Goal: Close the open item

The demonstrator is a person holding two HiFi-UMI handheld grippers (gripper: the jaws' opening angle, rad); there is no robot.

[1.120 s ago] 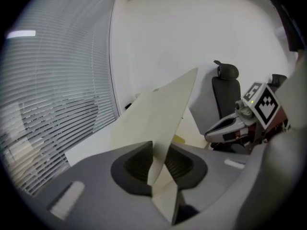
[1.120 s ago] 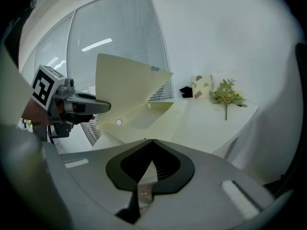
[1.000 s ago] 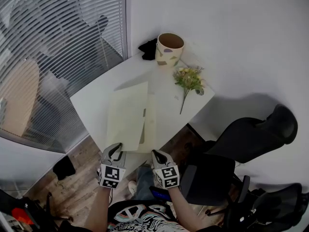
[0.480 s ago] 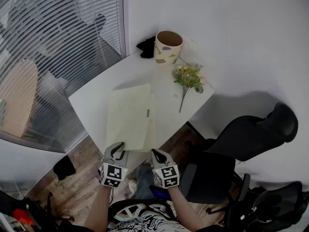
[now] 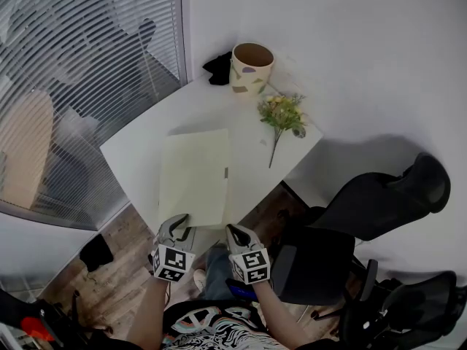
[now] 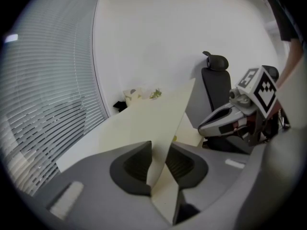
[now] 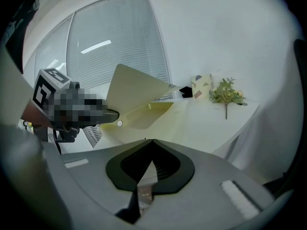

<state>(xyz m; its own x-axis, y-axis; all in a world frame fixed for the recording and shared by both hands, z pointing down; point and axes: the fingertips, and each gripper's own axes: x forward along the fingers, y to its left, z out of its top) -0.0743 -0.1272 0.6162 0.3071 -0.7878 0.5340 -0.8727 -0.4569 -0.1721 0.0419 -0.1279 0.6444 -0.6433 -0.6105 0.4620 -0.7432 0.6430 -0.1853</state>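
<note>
Folder (image 5: 195, 177): its near edge sits at lower centre in the left gripper (image 5: 178, 223), jaws apart and just opening, cover (image 6: 169, 121) standing loose between them. Right gripper (image 5: 234, 231) is just beside, jaws together and empty. The folder's long axis runs up-frame across the table (image 5: 139, 144).

Fig.: corner of an office rm. White wall (image 5: 350, 49) at back & R. Window w/ horizontal blinds (image 5: 73, 86) at L, daylight btwn slats. White table (image 5: 146, 141) set into the corner. Wood-plank floor (image 5: 124, 268) below. Black office chair (image 5: 379, 203) near table's R edge; 2nd black chair (image 5: 423, 305) at bottom R.
</note>
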